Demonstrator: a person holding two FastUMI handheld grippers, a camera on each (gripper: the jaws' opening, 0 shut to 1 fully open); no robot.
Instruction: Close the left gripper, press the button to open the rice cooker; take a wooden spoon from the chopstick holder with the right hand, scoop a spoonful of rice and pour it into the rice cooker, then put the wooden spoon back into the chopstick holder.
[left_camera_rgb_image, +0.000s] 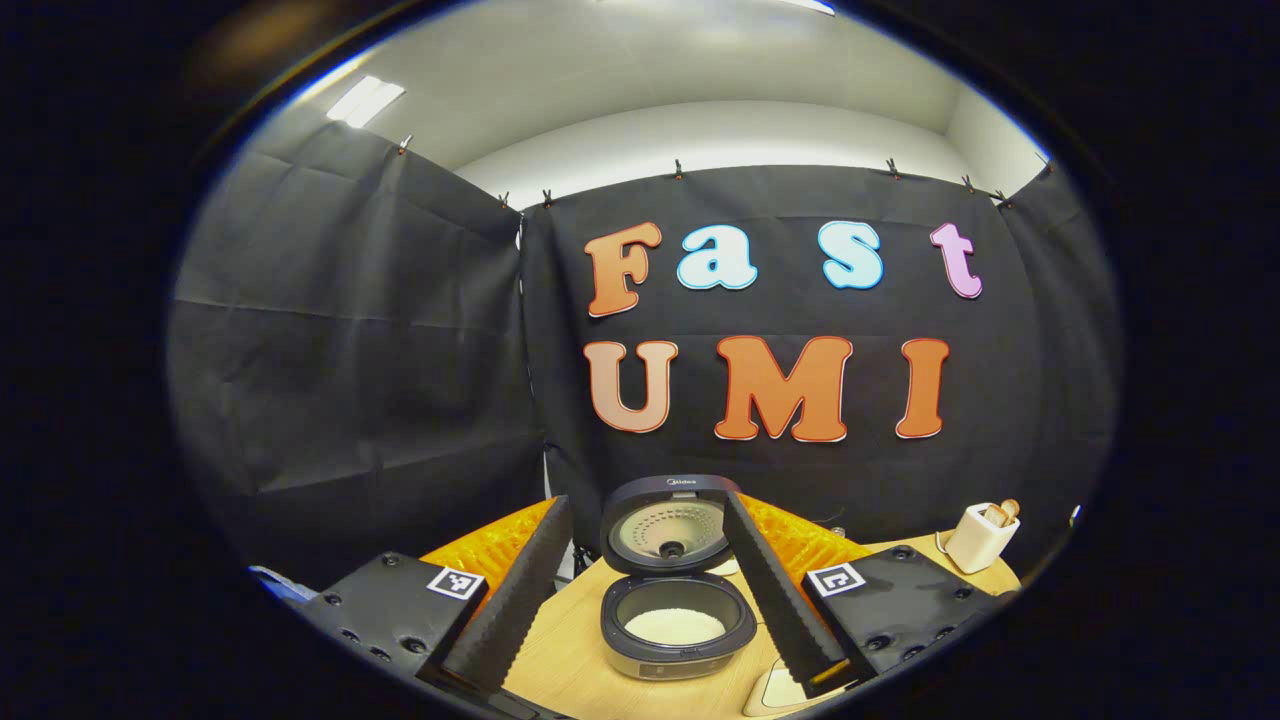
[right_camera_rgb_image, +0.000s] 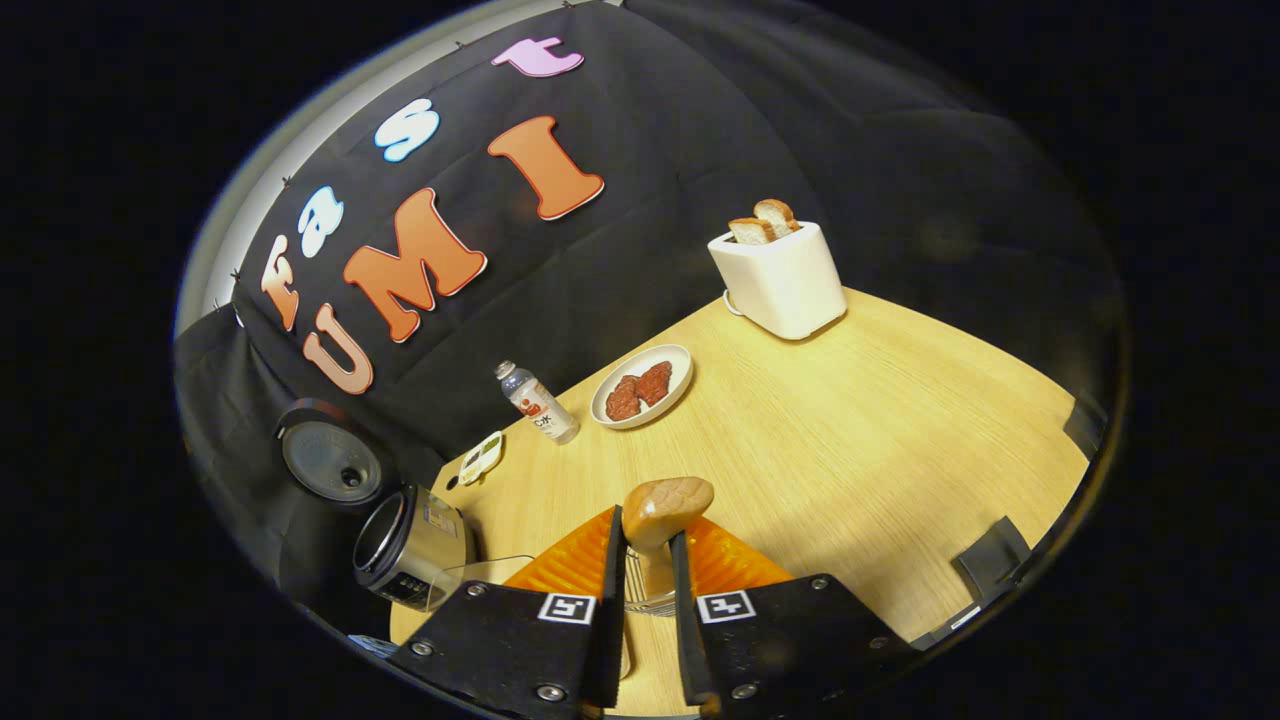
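The right gripper's (right_camera_rgb_image: 646, 590) fingers are narrowly set and clamp the handle of a wooden spoon (right_camera_rgb_image: 665, 505); its pale, rounded bowl stands up past the fingertips, over the table (right_camera_rgb_image: 860, 440). Left of the spoon stands the cooker (right_camera_rgb_image: 405, 545), lid (right_camera_rgb_image: 325, 455) raised. The left gripper's (left_camera_rgb_image: 655, 590) fingers are spread wide, holding nothing, and frame the cooker (left_camera_rgb_image: 678, 625): white rice (left_camera_rgb_image: 675, 627) lies in its dark pot, the lid (left_camera_rgb_image: 668, 525) upright behind.

Black tongs (left_camera_rgb_image: 645, 600), ribbed pads, orange housing, square coded tags, screws
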